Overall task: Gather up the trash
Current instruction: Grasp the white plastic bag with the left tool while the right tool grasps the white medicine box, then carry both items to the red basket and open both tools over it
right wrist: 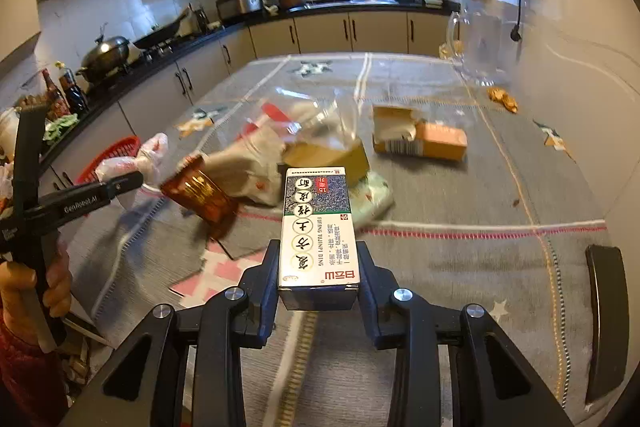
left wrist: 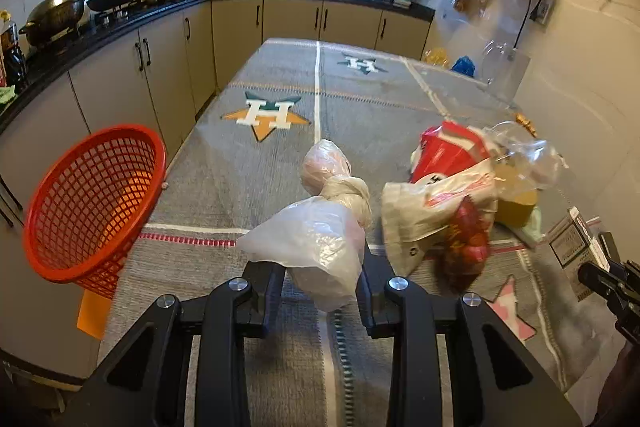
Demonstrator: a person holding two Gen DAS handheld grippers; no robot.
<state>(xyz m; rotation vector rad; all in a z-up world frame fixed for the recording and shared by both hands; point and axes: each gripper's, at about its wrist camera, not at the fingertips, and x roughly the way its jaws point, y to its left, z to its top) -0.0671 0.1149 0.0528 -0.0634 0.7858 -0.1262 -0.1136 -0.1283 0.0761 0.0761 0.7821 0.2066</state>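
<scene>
Two grippers each hold one piece of trash above the grey table cloth point(left wrist: 280, 75): the left gripper point(left wrist: 322, 267) has its fingers clamped on a knotted white plastic bag point(left wrist: 320, 243), and the right gripper point(right wrist: 318, 267) pinches a small white medicine box point(right wrist: 318, 227). Left of the cloth, at its edge, sits a red mesh basket point(left wrist: 92, 203). More wrappers point(left wrist: 444, 187) lie heaped on the cloth, right of the bag.

Left claw point(left wrist: 322, 279): black two-finger frame, angled downward, jaws clamped on a knotted white plastic bag point(left wrist: 320, 247). Right claw point(right wrist: 318, 275): same black build, same downward tilt, jaws pressed on both sides of a white-and-blue printed carton point(right wrist: 318, 227). A hand point(right wrist: 56, 291) grips the left claw's handle.
</scene>
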